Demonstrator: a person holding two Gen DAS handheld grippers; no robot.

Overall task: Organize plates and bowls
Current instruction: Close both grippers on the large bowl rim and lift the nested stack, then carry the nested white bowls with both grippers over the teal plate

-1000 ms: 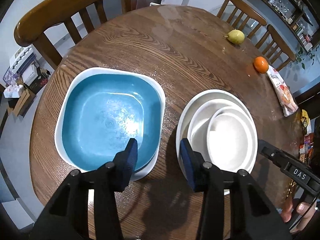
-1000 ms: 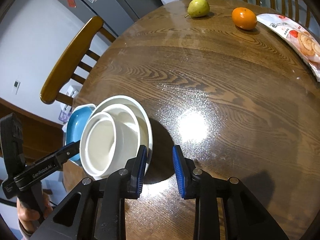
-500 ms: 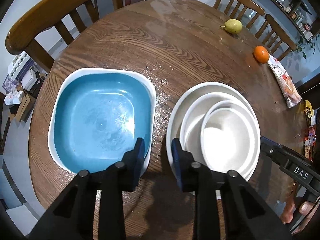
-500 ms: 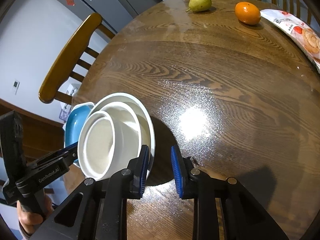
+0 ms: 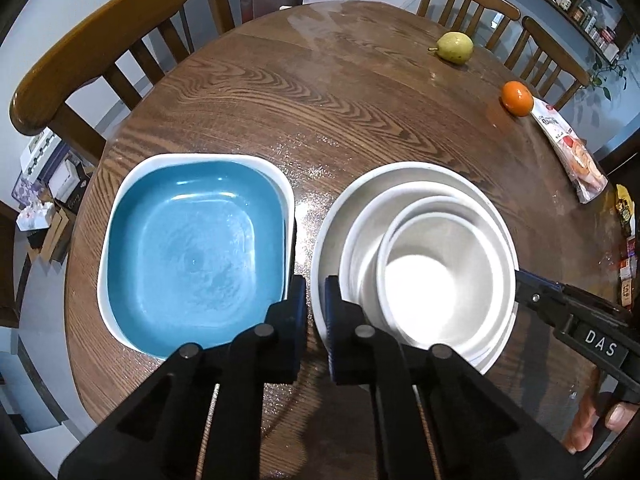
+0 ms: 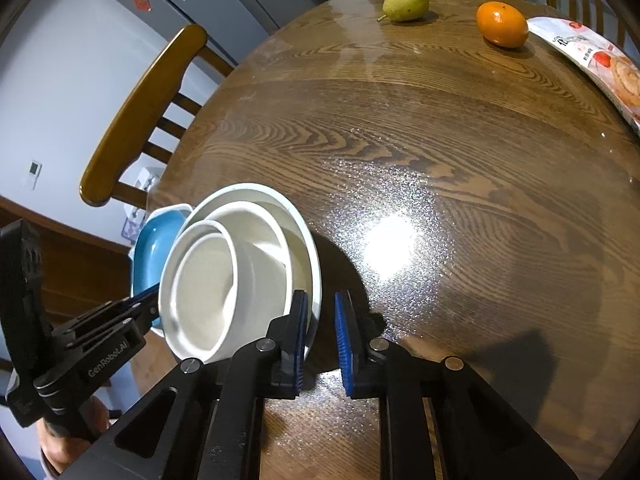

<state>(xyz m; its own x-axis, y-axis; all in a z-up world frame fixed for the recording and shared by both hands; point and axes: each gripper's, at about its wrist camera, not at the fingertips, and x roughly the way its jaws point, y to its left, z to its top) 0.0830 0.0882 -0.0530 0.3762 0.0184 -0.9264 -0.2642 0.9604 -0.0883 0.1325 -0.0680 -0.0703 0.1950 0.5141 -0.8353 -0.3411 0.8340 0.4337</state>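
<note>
Stack first: the white plate (image 5: 412,170) sits on the near part of the surface (image 5: 320,100) with two white bowls (image 5: 432,280) nested inside it, and the blue square dish (image 5: 192,252) lies just beside it on my left, apart by a narrow strip of wood.

What the coming move turns on is that the plate lies straight between my two hands. My left hand-held gripper (image 5: 316,312) points down into that strip, and its jaws are pinched together on the plate's left rim, as far as I can judge; its outer finger is close against the blue dish. My right hand-held gripper (image 6: 322,328) is at the opposite rim. Its jaws have just been closing and the rim stands between the pads, but I see a dark sliver beside the outer pad, so I would not call it clamped yet.

I judge the line between the two grips runs across the plate's middle, which should keep the stack level if I lift. The bowls sit off-centre toward the right hand, so that side will likely feel heavier.
</note>
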